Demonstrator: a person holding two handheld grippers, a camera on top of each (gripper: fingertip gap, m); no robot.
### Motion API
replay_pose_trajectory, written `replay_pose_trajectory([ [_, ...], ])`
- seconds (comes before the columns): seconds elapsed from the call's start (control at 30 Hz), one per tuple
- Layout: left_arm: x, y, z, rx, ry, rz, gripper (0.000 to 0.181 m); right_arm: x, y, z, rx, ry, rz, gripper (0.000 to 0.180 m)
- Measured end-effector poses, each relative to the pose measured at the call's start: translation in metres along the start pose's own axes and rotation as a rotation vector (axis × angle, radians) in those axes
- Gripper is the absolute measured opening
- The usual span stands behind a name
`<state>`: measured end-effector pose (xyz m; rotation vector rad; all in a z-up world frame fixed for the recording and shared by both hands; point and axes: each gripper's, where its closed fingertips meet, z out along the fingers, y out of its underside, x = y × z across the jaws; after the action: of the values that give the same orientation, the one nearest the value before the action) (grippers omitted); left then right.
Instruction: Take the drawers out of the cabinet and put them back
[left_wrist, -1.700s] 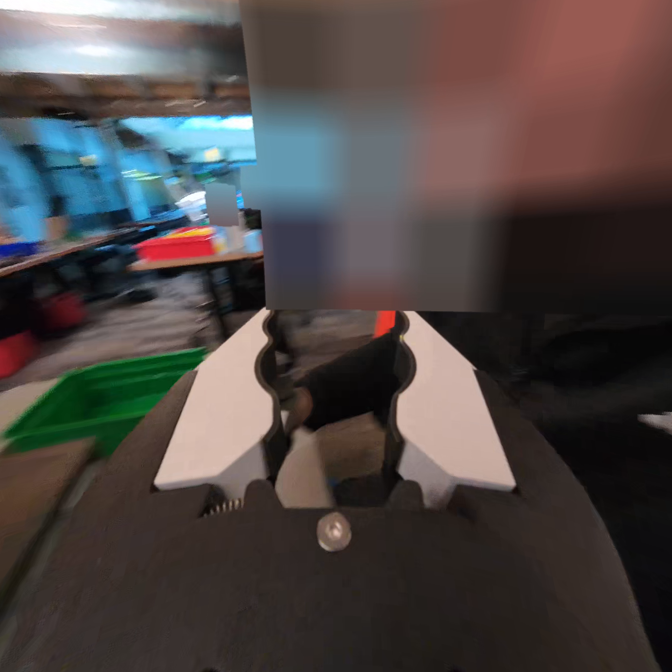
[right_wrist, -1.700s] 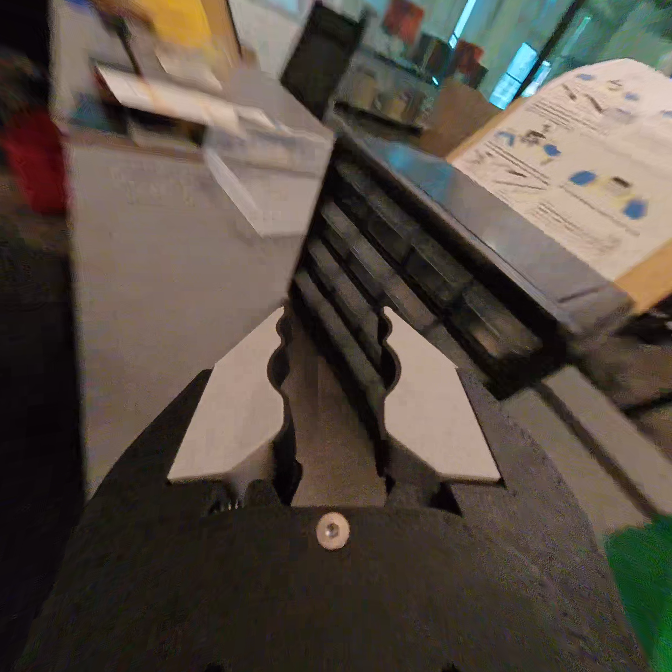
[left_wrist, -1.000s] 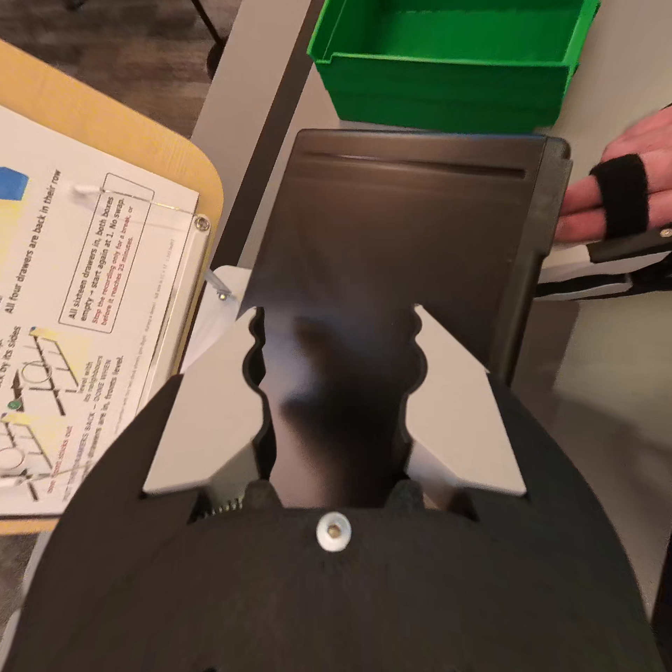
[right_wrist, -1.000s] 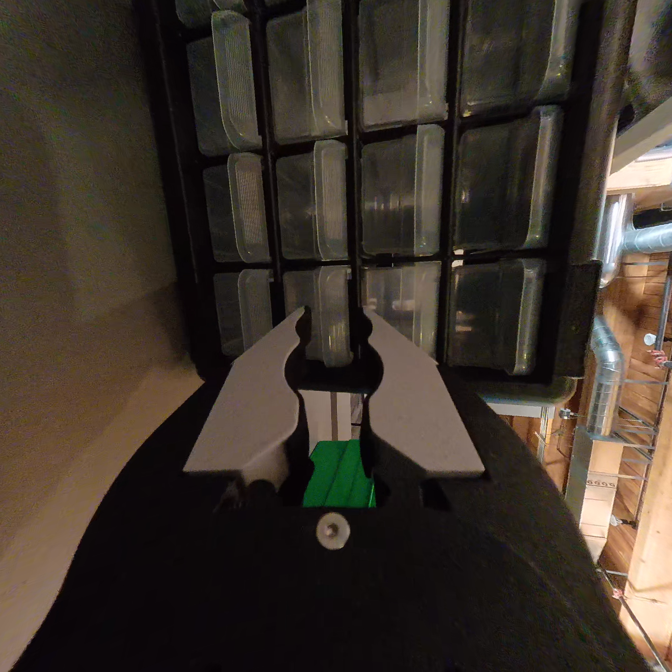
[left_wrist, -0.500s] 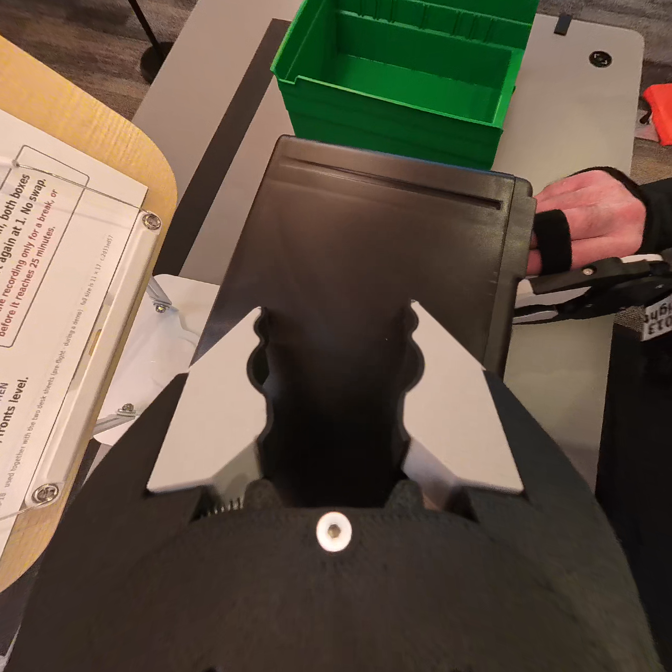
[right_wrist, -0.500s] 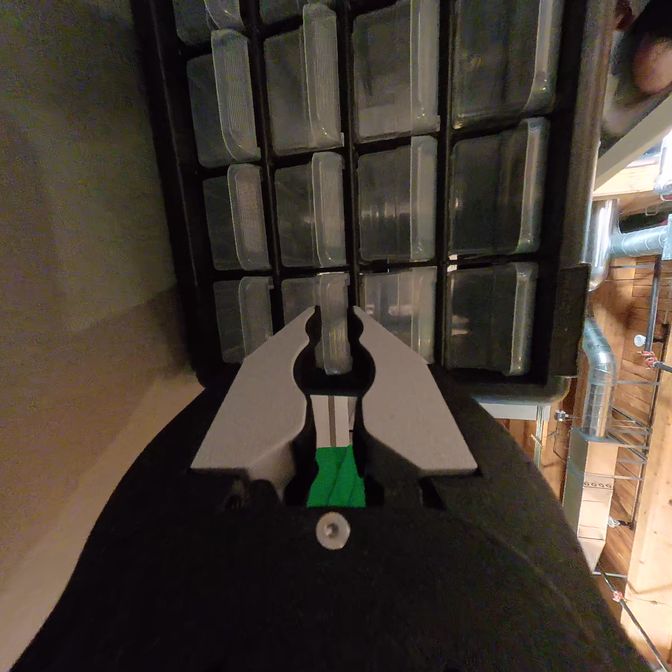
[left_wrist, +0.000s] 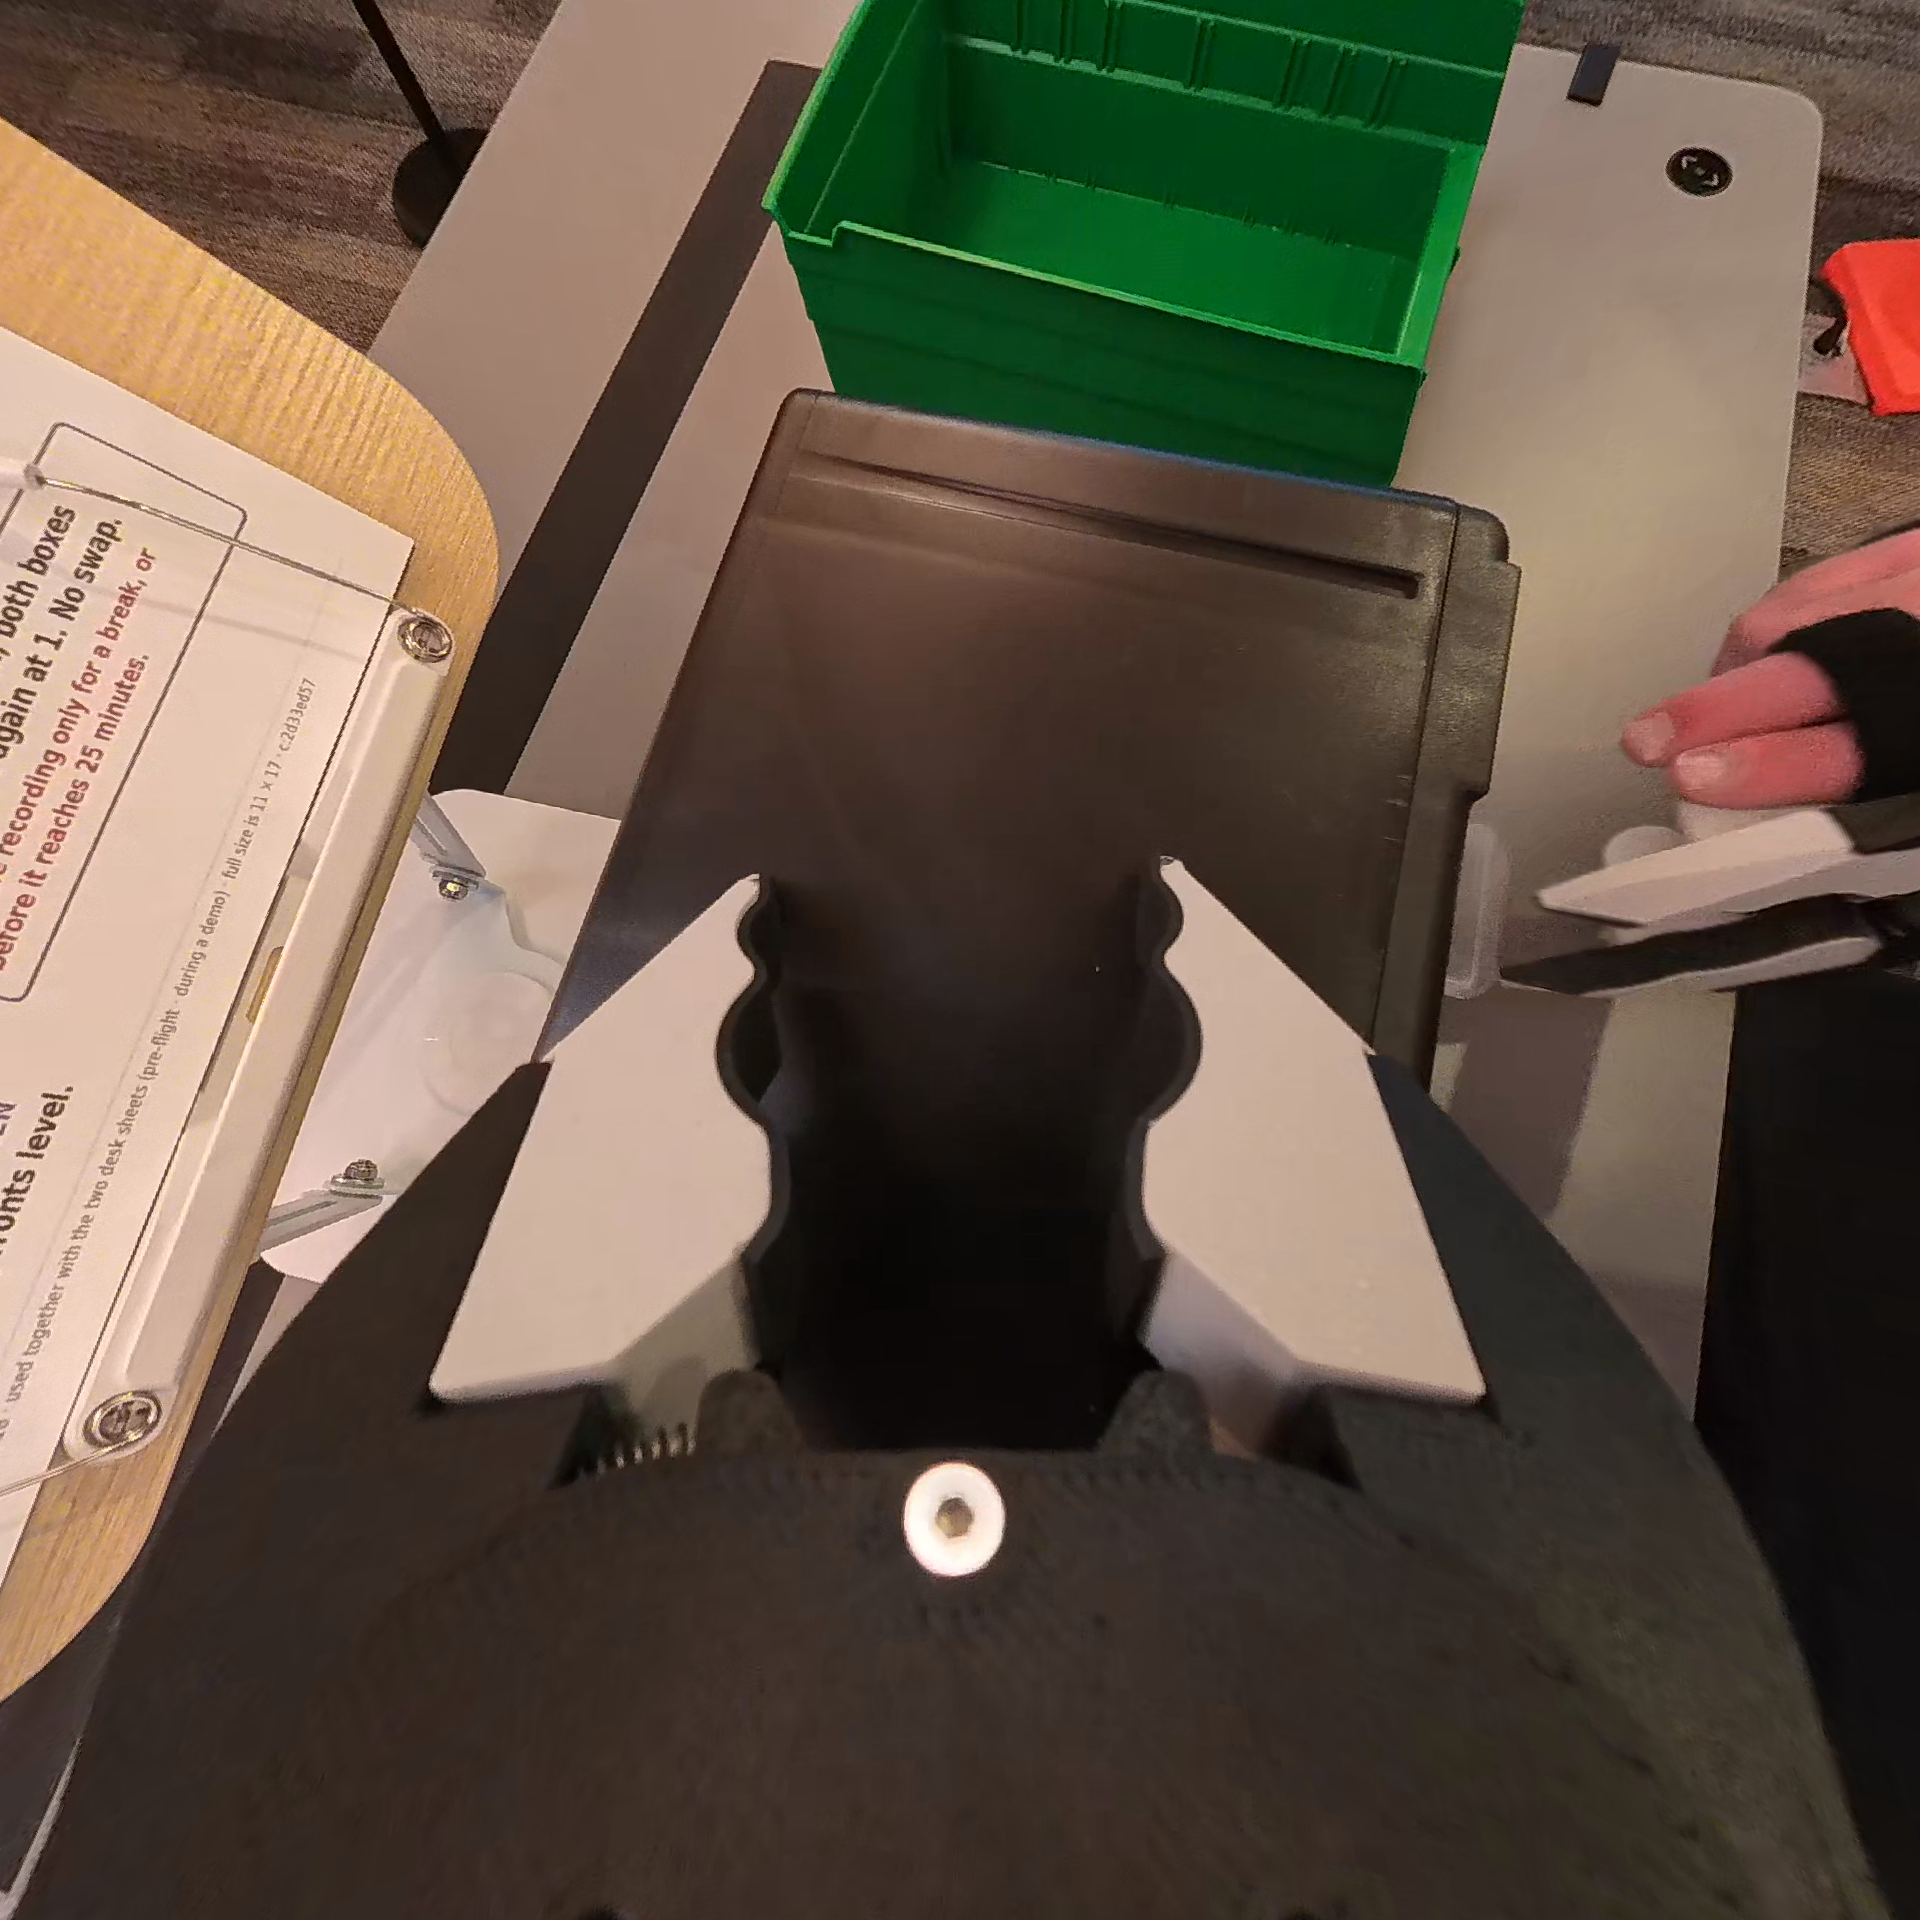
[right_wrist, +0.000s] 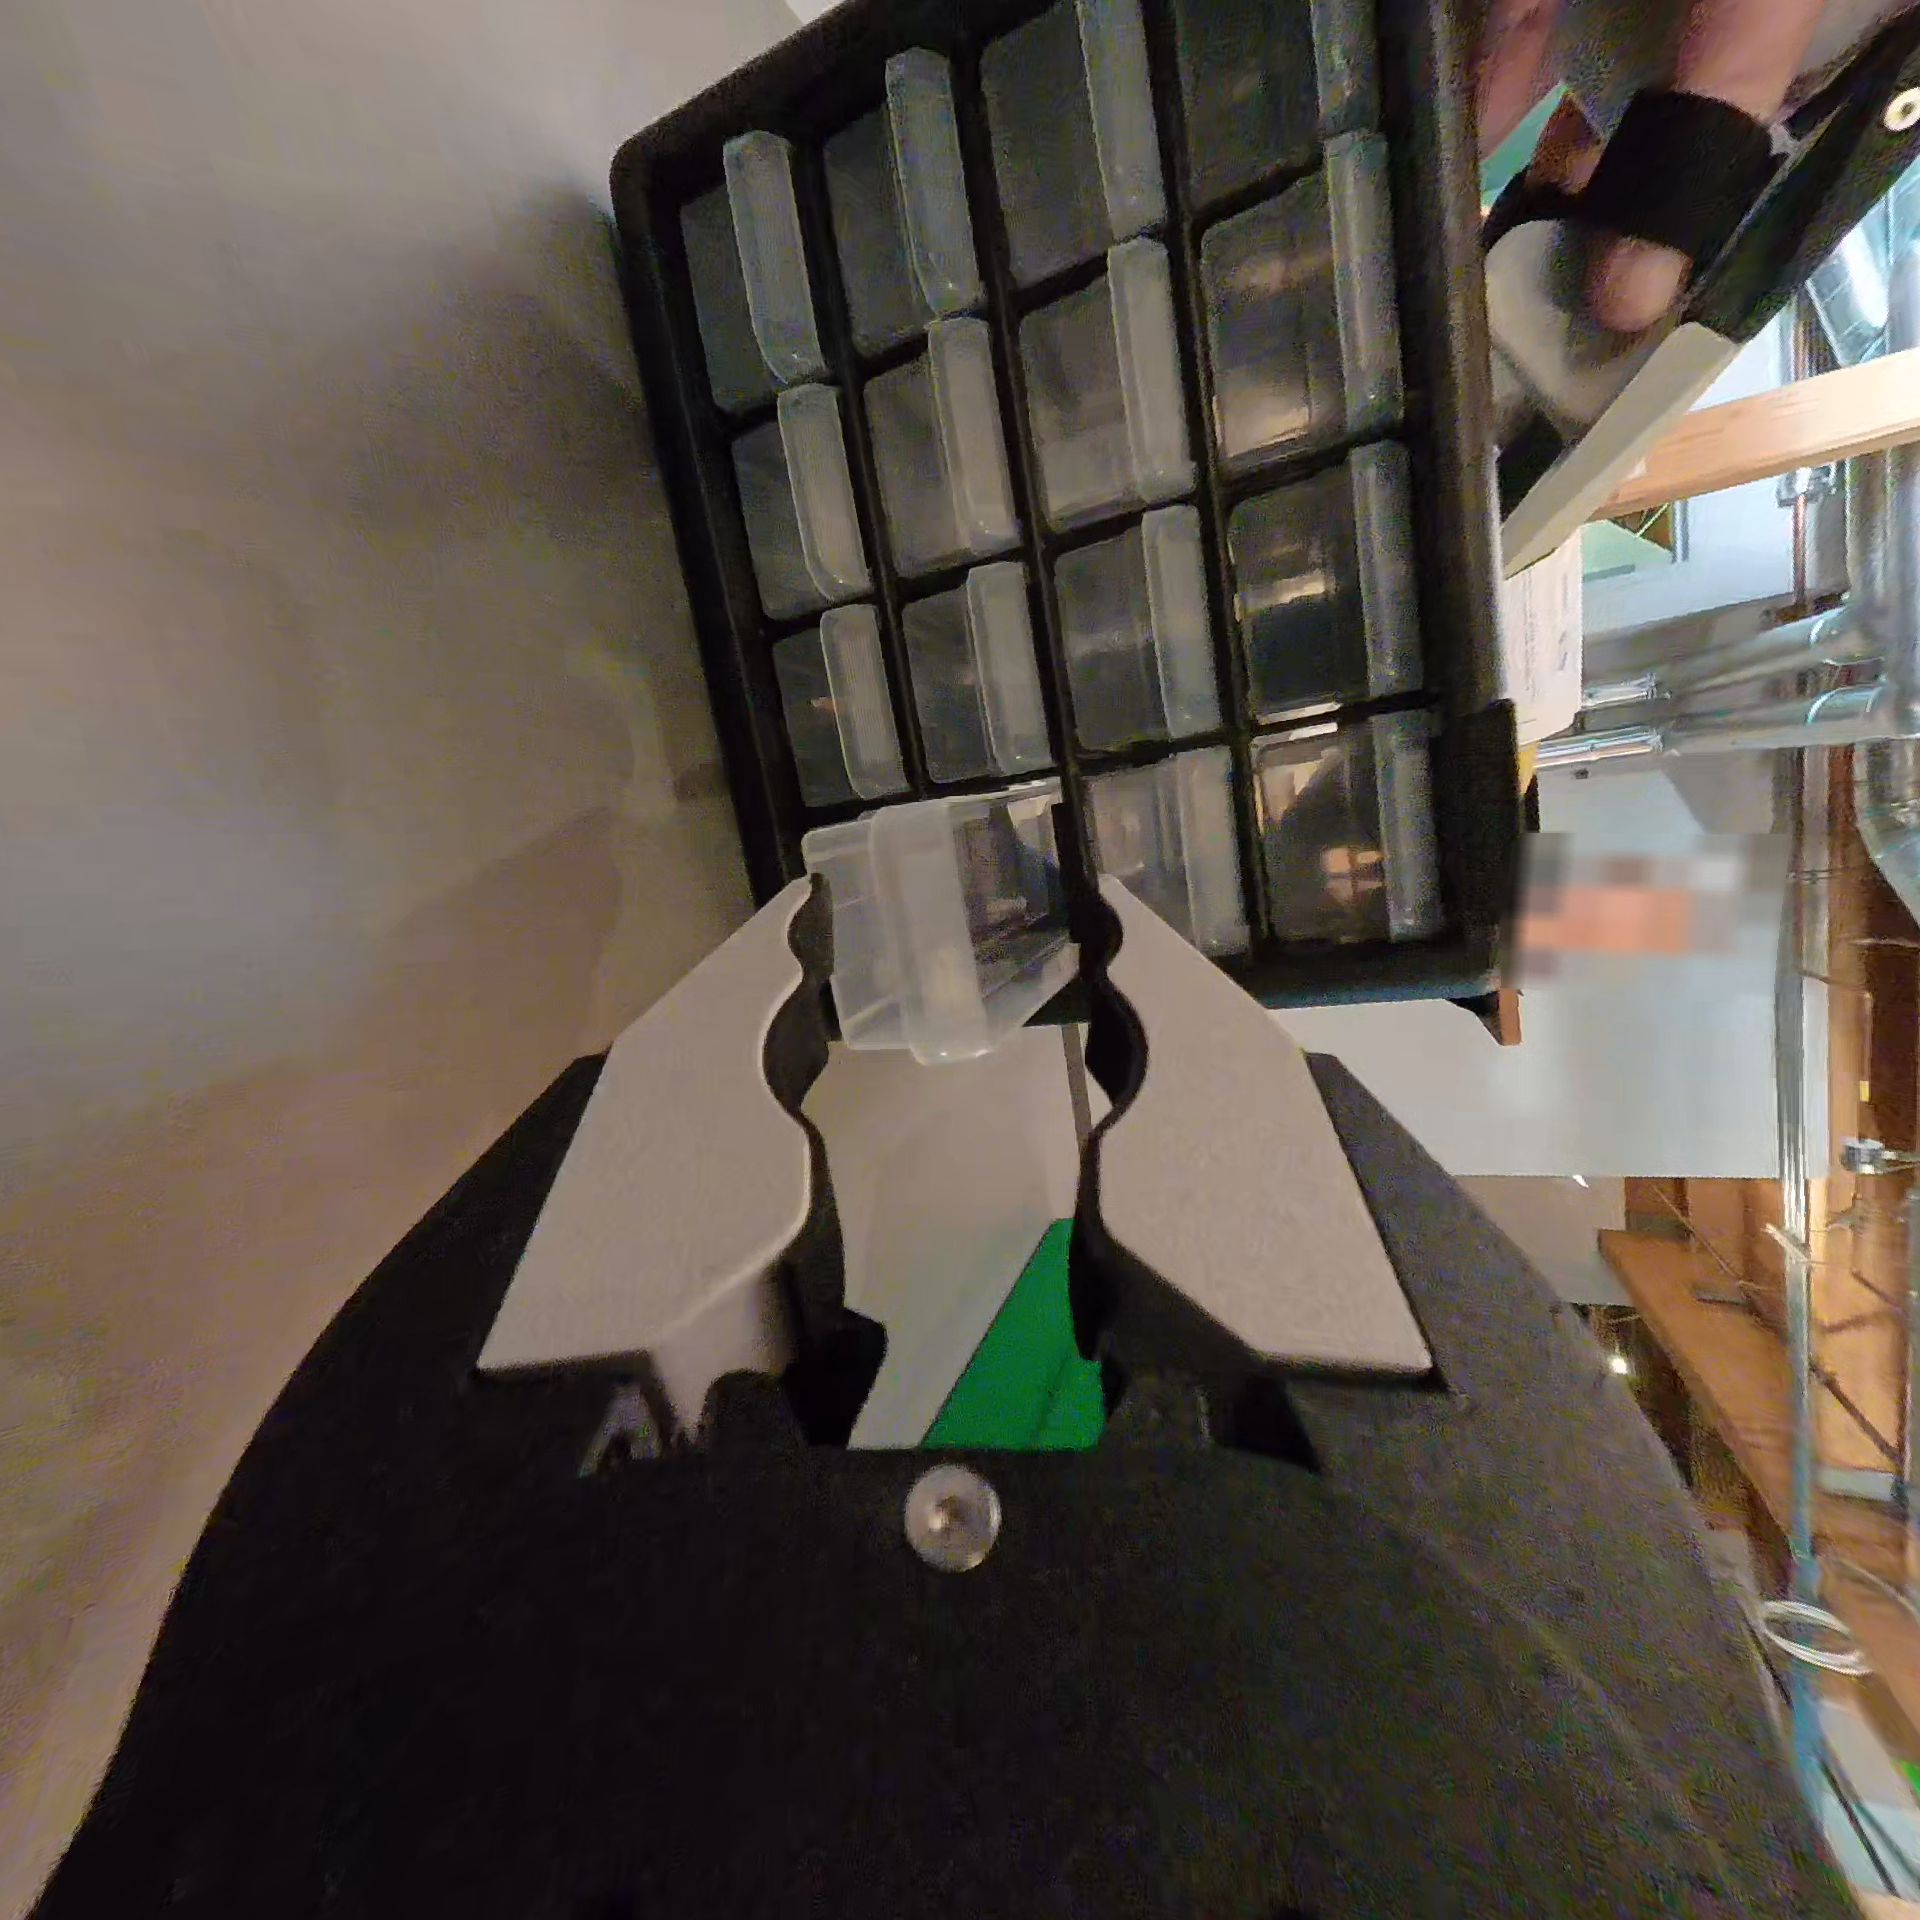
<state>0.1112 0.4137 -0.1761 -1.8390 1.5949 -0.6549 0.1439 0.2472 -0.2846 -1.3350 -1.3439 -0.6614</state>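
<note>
Drawers (right_wrist: 1122, 416) show only in the right wrist view: clear plastic ones fill the grid front of the black cabinet (right_wrist: 1465, 810), and one clear drawer (right_wrist: 935, 935) juts out of the lowest visible row, tilted, with its front lying between the right gripper (right_wrist: 951, 935) fingers. Those fingers stand apart; whether either one touches the drawer cannot be told.

From above, the left wrist view gives the cabinet's plain dark top (left_wrist: 1091, 727), with only a sliver of that clear drawer (left_wrist: 1475, 925) peeking past its right edge. The left gripper (left_wrist: 961, 904) hovers over the near part of the top, its white fingers spread wide with nothing between them.

At the right edge of the left wrist view, the person's right hand (left_wrist: 1787, 717), strapped with a black band, holds the other gripper level, fingertips aimed at the cabinet front. In the right wrist view the left hand (right_wrist: 1621, 135) appears at the top right, beside the cabinet's upper edge.

The cabinet stands on a pale grey table (left_wrist: 1621, 416). A green bin (left_wrist: 1122, 208) sits just beyond it, and a wooden board (left_wrist: 260, 364) carrying a printed sheet (left_wrist: 125, 831) under a clear cover lies to the left. Ducts and timber beams show in the right wrist view's background.
</note>
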Motion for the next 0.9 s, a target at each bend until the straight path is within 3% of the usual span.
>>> replay_pose_trajectory([
  [0.07, 0.0, 0.0, 0.0, 0.0, 0.0, 0.0, 0.069, 0.006, -0.002, -0.002, -0.018, -0.015, -0.031, 0.059],
  [0.13, 0.0, 0.0, 0.0, 0.0, 0.0, 0.0, 0.069, -0.002, 0.007, 0.006, -0.063, -0.104, -0.061, 0.057],
  [0.2, 0.0, 0.0, 0.0, 0.0, 0.0, 0.001, 0.069, -0.016, 0.024, 0.017, -0.116, -0.197, -0.098, 0.049],
  [0.27, 0.0, 0.0, 0.0, 0.001, 0.0, 0.001, 0.068, -0.016, 0.03, 0.026, -0.106, -0.176, -0.137, 0.034],
  [0.37, 0.0, 0.0, 0.0, 0.001, 0.0, 0.001, 0.068, -0.013, 0.027, 0.027, -0.097, -0.162, -0.164, 0.034],
  [0.73, 0.0, 0.0, 0.0, 0.001, 0.004, -0.006, 0.067, -0.037, 0.002, -0.017, -0.052, -0.169, -0.142, 0.032],
  [0.9, 0.0, 0.0, 0.0, 0.002, 0.002, -0.005, 0.067, -0.03, 0.009, -0.029, -0.079, -0.228, -0.073, 0.032],
])
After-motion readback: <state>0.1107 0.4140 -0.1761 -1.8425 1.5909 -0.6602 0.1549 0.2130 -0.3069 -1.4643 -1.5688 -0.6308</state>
